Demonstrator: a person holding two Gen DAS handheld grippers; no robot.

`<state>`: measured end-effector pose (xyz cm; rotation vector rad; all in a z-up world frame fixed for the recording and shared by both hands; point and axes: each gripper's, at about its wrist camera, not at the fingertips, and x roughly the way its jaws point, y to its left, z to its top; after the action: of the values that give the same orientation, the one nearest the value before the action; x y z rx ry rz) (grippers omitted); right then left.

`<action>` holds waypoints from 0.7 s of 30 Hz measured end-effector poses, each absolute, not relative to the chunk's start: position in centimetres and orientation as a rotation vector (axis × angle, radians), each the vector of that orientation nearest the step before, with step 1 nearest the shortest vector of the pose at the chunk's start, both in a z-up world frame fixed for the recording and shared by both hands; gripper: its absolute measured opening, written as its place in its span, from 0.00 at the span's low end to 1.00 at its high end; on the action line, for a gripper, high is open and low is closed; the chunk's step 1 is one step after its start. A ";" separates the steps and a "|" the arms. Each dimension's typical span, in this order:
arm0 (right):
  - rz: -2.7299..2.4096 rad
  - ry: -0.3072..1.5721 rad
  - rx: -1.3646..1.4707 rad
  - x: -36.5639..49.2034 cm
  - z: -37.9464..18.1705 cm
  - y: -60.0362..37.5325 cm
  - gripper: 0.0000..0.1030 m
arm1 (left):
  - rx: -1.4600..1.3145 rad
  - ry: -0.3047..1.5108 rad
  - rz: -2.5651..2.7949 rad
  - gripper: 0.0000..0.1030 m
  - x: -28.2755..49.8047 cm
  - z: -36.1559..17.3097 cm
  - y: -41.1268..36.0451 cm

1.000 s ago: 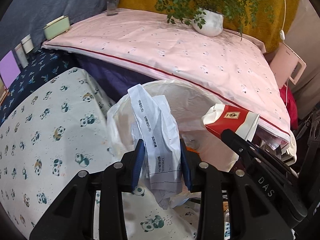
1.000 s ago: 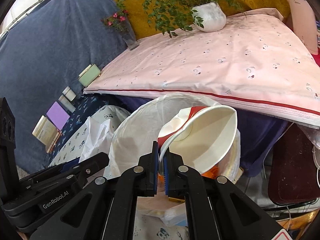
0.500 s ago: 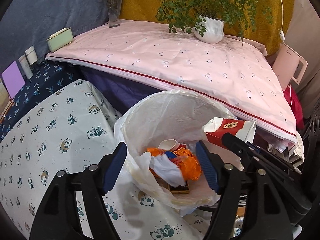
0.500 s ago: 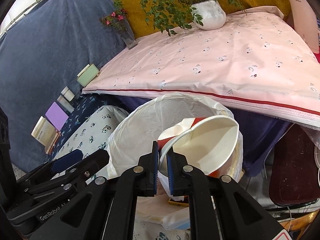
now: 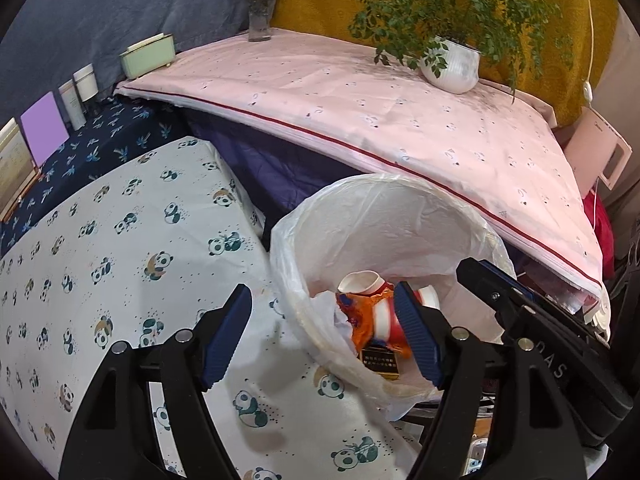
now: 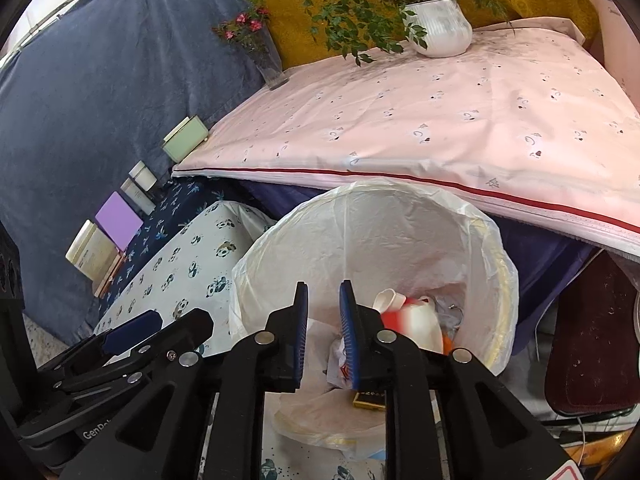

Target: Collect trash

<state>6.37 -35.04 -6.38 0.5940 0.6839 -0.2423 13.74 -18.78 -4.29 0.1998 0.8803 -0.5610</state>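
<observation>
A bin lined with a white plastic bag stands between two cloth-covered surfaces. In it lie a red and white paper cup, an orange wrapper, crumpled white paper and a small dark box. My left gripper hangs wide open above the bin's near rim with nothing between its pads. My right gripper is over the bin; its jaws are opening, a narrow gap, nothing between them. The cup lies loose just beyond its right finger. In the left wrist view the right gripper reaches in from the right.
A panda-print cloth covers the surface left of the bin. Behind it a pink cloth carries a potted plant, a flower vase and a green box. A dark red mat lies right of the bin.
My left gripper let go of the white paper, opened wide and drew left. My right gripper's jaws parted, and the red and white cup dropped from them into the bin.
</observation>
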 end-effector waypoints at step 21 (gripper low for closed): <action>-0.291 0.739 0.442 5.9 -4.2 -32.5 0.47 | 0.206 0.849 -0.500 0.75 12.9 -3.3 -15.5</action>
<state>5.91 -32.48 -4.23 0.4423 0.7392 -0.2908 12.94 -15.45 -3.31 0.2057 0.8494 -0.5003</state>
